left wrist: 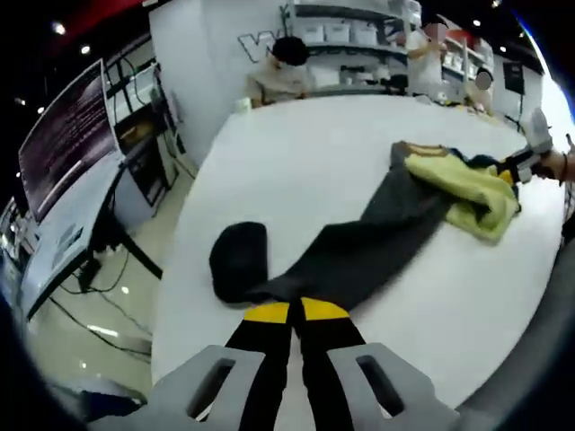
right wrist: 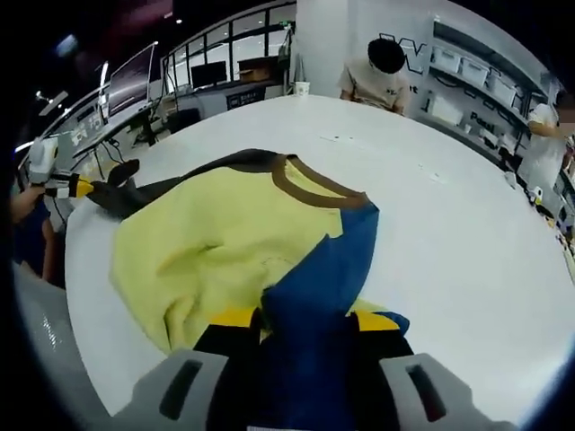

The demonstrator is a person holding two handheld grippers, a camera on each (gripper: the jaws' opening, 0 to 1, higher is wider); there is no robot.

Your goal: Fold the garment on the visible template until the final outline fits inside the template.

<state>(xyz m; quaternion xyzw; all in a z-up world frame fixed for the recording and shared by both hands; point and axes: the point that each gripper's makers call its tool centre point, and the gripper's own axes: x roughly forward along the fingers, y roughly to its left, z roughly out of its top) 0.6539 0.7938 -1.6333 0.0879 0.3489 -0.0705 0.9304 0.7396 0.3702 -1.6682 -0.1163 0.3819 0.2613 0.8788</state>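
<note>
1. At the bottom of the left gripper view, the left tongs (left wrist: 296,314) stand nearly shut, their yellow-tipped jaws pinching a dark grey sleeve (left wrist: 359,247) of the garment (left wrist: 422,193).
2. At the bottom of the right gripper view, the right tongs (right wrist: 301,328) are clamped on a blue sleeve (right wrist: 328,269), which drapes over and between the jaws; yellow tips show on either side of the cloth.
3. On the white tabletop (left wrist: 314,153) lies one garment: yellow body (right wrist: 216,242), brown collar (right wrist: 310,189), one blue sleeve, one dark grey sleeve. It is crumpled, not flat.
4. In the left gripper view the grey sleeve stretches from the jaws toward the yellow body at upper right; a dark rounded patch (left wrist: 238,260) lies on the tabletop just left of it, whether cloth or shadow cannot be told.
5. The other tongs enter each view: at the right edge of the left gripper view (left wrist: 526,162) beside the yellow cloth, and at the left edge of the right gripper view (right wrist: 67,186), touching the dark sleeve end.
6. Whether a template lies under the garment cannot be told.
7. Beyond the tabletop: one seated person (right wrist: 377,76) at the far edge, a second person (right wrist: 548,126) at the right by the shelves (right wrist: 476,76), and one large monitor (left wrist: 67,135) on the left.
</note>
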